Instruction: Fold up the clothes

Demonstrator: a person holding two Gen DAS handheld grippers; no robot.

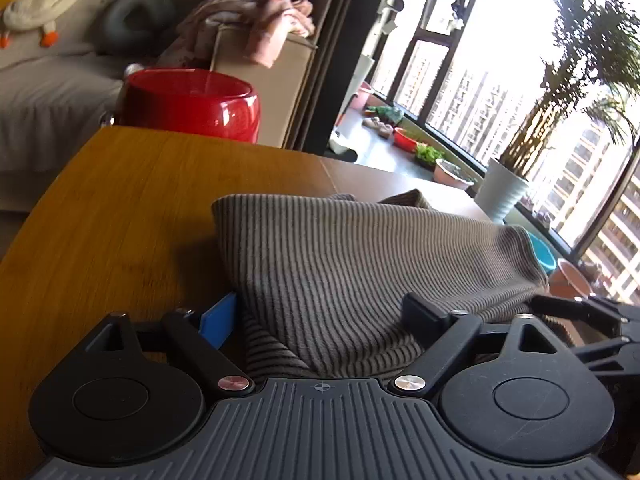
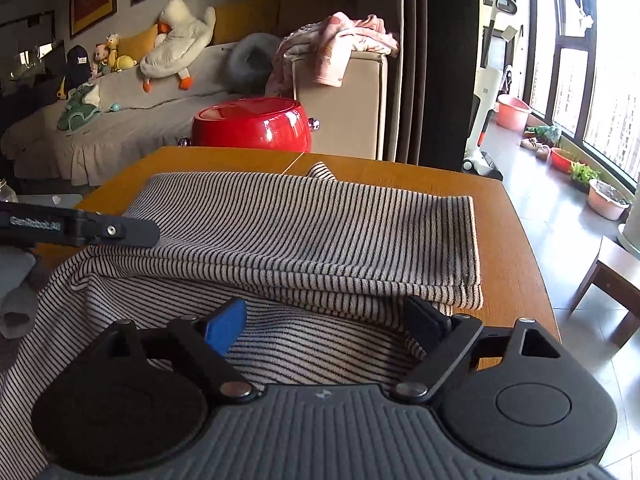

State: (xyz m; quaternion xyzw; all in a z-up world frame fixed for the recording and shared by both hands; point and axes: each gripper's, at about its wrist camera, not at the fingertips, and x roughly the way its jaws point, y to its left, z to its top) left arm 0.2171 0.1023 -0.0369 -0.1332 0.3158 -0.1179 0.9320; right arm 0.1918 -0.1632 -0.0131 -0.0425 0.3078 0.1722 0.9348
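A beige garment with thin dark stripes (image 1: 360, 256) (image 2: 300, 232) lies on the wooden table (image 1: 120, 208) (image 2: 504, 216). Its far part is folded over into a thick band, and a looser layer spreads toward me. In the left wrist view, my left gripper (image 1: 320, 316) stands wide open at the garment's near left end. Bunched cloth sits between its blue pad (image 1: 218, 320) and its black finger. In the right wrist view, my right gripper (image 2: 326, 324) is wide open over the near layer, just below the folded band. One finger of the left gripper (image 2: 80, 228) reaches in over the cloth's left edge.
A shiny red round tub (image 1: 192, 104) (image 2: 252, 124) stands just behind the table. Beyond it are a sofa with a plush goose (image 2: 176, 44) and a pink blanket (image 2: 336, 48) over the armrest. Basins and plants (image 2: 580, 176) line the window floor on the right, past the table's edge.
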